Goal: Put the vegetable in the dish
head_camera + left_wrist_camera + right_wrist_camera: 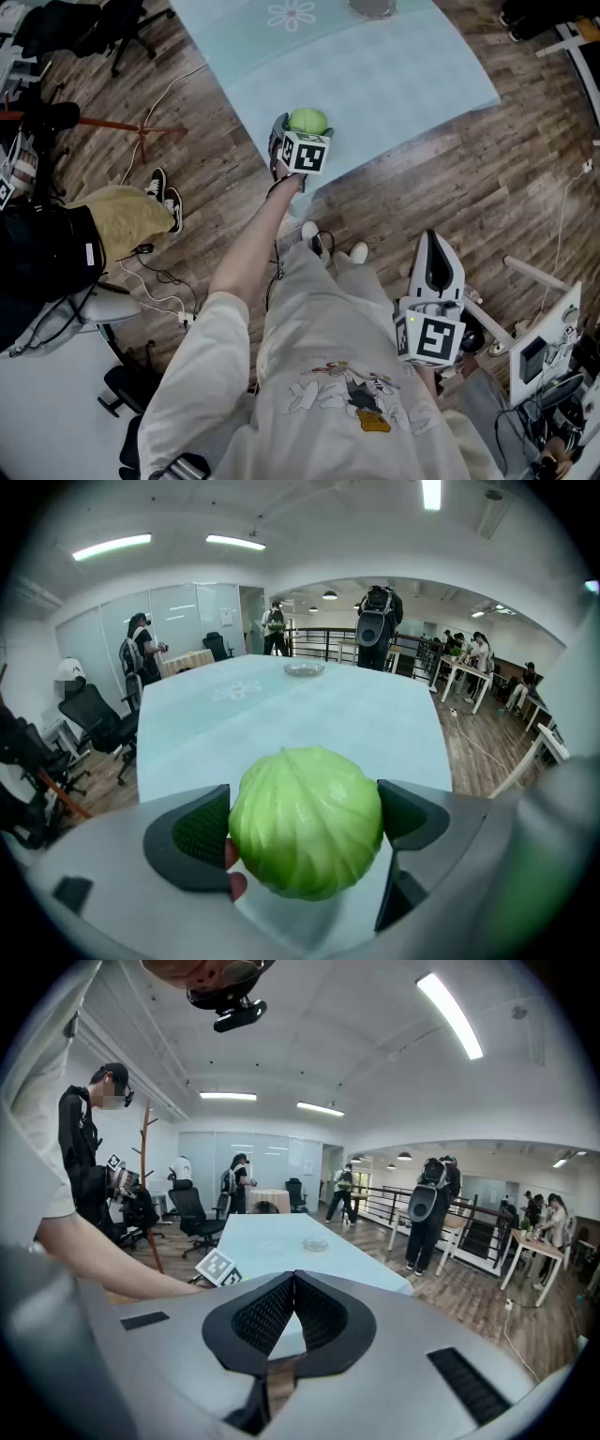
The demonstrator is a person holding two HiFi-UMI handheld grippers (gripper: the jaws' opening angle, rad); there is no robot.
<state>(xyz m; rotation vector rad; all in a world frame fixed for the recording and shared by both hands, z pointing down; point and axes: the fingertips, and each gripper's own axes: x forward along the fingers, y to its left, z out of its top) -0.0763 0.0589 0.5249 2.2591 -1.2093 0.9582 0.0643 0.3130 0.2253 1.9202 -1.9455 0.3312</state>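
So the cabbage (307,821) sits right between the jaws of our left gripper (298,131). They're spread wide, with a pad pressing on each side of it, so we'd call that a grip. It's over the near edge of the table (394,66), which has a pale blue cloth on it. The dish (303,668), a small glass one, is way off at the far end of the table, well apart from the cabbage. Our right gripper (293,1283) is held off the table, over the wood floor (487,178), with its jaws closed tip to tip on nothing.
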